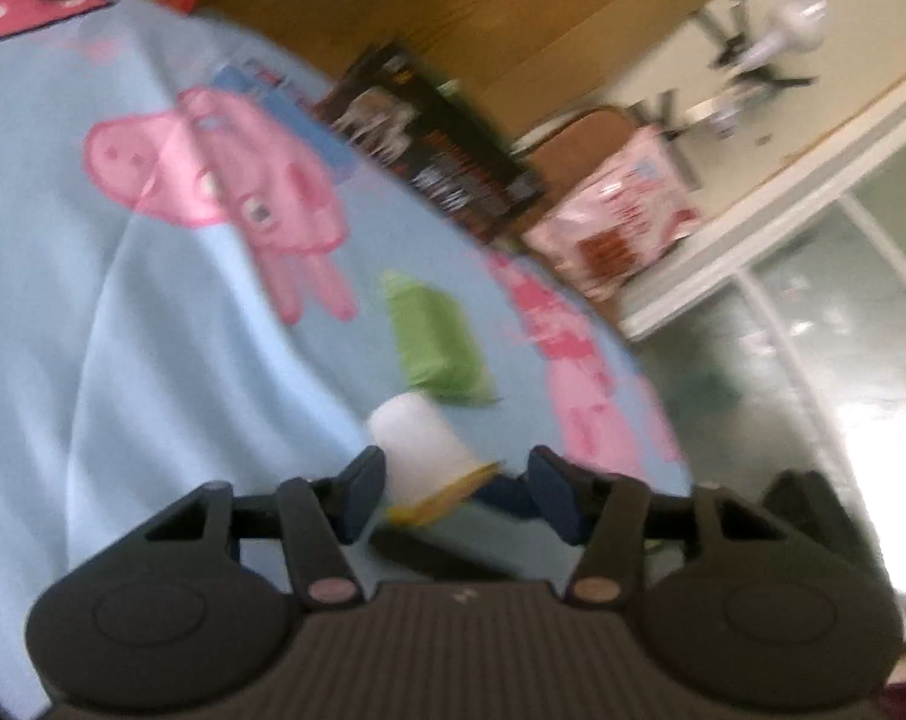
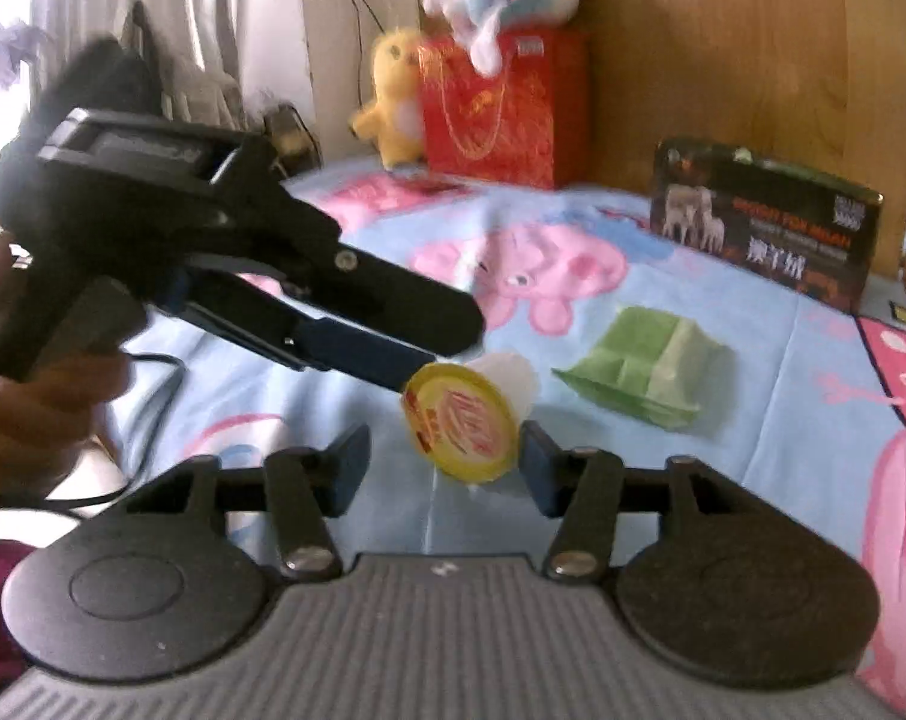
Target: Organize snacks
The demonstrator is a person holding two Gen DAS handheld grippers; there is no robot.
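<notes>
A small white jelly cup with a yellow lid lies tilted on the blue cartoon-pig sheet. In the left wrist view it sits between the jaws of my left gripper. The left pad touches its side, and a gap shows at the right pad. In the right wrist view the left gripper reaches in from the left onto the cup. My right gripper straddles the lid from the near side. Its right pad is at the rim and its left pad stands clear. A green packet lies just beyond the cup.
A dark printed box stands at the back by the wooden headboard. A red gift bag and plush toys sit farther left. A pink snack bag rests beyond the bed edge. A hand grips the left handle.
</notes>
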